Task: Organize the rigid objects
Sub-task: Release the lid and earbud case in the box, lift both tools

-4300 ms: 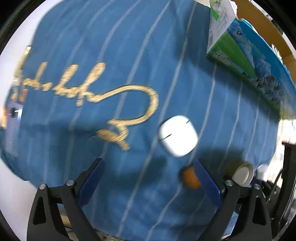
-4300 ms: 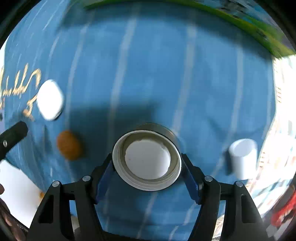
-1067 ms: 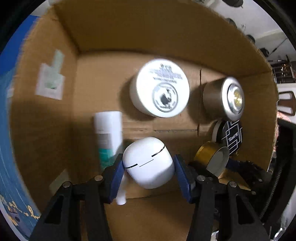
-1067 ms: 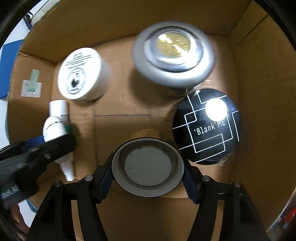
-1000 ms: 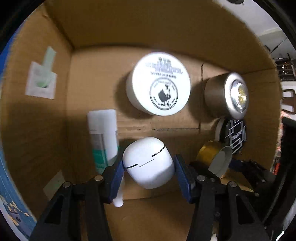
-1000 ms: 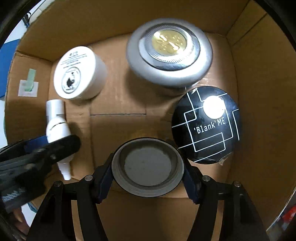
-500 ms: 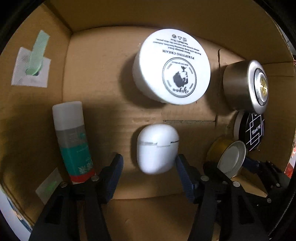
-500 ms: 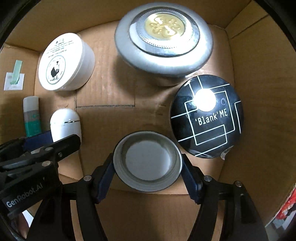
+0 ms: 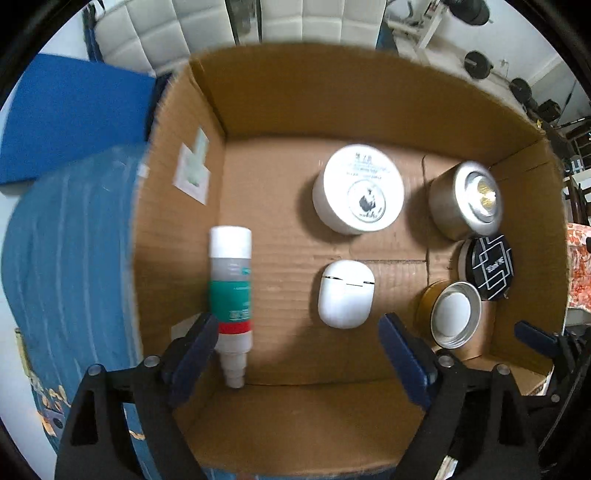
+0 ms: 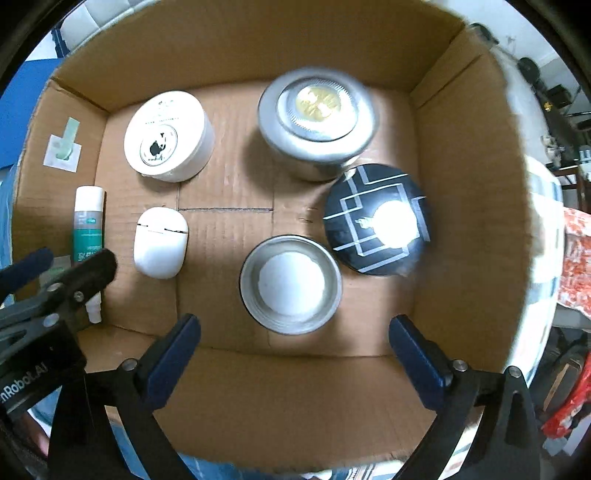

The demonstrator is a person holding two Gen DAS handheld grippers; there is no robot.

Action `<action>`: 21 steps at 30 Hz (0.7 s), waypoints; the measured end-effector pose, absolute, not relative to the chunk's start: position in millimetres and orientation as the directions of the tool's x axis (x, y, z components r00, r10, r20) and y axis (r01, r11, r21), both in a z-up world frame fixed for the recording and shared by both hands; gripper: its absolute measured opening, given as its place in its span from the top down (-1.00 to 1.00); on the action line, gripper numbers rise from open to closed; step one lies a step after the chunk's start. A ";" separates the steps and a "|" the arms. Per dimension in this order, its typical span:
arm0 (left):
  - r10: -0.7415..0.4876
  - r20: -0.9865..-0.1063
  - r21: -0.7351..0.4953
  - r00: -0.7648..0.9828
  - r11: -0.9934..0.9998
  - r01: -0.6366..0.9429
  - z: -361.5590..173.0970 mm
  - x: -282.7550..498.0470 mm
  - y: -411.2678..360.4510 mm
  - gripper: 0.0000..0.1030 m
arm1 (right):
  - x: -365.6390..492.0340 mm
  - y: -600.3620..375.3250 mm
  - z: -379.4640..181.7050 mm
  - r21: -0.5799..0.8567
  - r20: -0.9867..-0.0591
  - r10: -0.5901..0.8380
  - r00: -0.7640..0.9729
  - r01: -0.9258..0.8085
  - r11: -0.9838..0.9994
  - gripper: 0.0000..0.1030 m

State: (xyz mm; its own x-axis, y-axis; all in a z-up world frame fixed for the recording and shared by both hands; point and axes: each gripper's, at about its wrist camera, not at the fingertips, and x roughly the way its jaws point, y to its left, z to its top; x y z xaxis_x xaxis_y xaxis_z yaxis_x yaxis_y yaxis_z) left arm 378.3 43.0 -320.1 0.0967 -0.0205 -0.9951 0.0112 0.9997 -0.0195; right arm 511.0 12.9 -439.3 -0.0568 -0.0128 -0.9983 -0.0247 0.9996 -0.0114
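Inside the cardboard box [image 10: 461, 229] the white earbud case [image 9: 345, 293] and upturned lid [image 10: 290, 284] lie on the floor, both hand-held grippers, left [image 9: 295, 350] and right [image 10: 293, 350], opening with nothing between them.

Surroundings, as seen past the carton's edges. Blue cloth with pale stripes [image 9: 66, 258] covering the surface at left, gold embroidered lettering [image 9: 51, 402] at its lower corner. Flat solid-blue panel [image 9: 70, 114] lying beyond the cloth, upper left. White quilted upholstery [image 9: 177, 29], padded in square sections, along the top of the left wrist view. White wall at upper right with round black discs [image 9: 478, 64] ranged along it; what they are cannot be told. Orange-and-white patterned fabric [image 10: 574, 258] at the right edge. Red plastic material [image 10: 561, 410] at lower right. Light bright and even, daylight-like.
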 end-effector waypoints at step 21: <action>-0.012 -0.913 -0.020 0.409 1.000 -0.014 -199.1 301.0 51.0 -0.96 | 424.3 -15.0 -295.0 -0.009 -0.971 -0.005 0.238 -0.014 1.000 -1.00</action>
State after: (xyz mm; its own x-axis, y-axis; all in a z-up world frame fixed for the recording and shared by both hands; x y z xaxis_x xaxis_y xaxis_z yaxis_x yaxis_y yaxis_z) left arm 301.0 51.0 -199.1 0.4089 -0.0123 -0.9125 -0.0141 0.9997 -0.0198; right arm 424.3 -15.0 -295.0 0.2384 -0.0053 -0.9711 -0.0139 0.9999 -0.0089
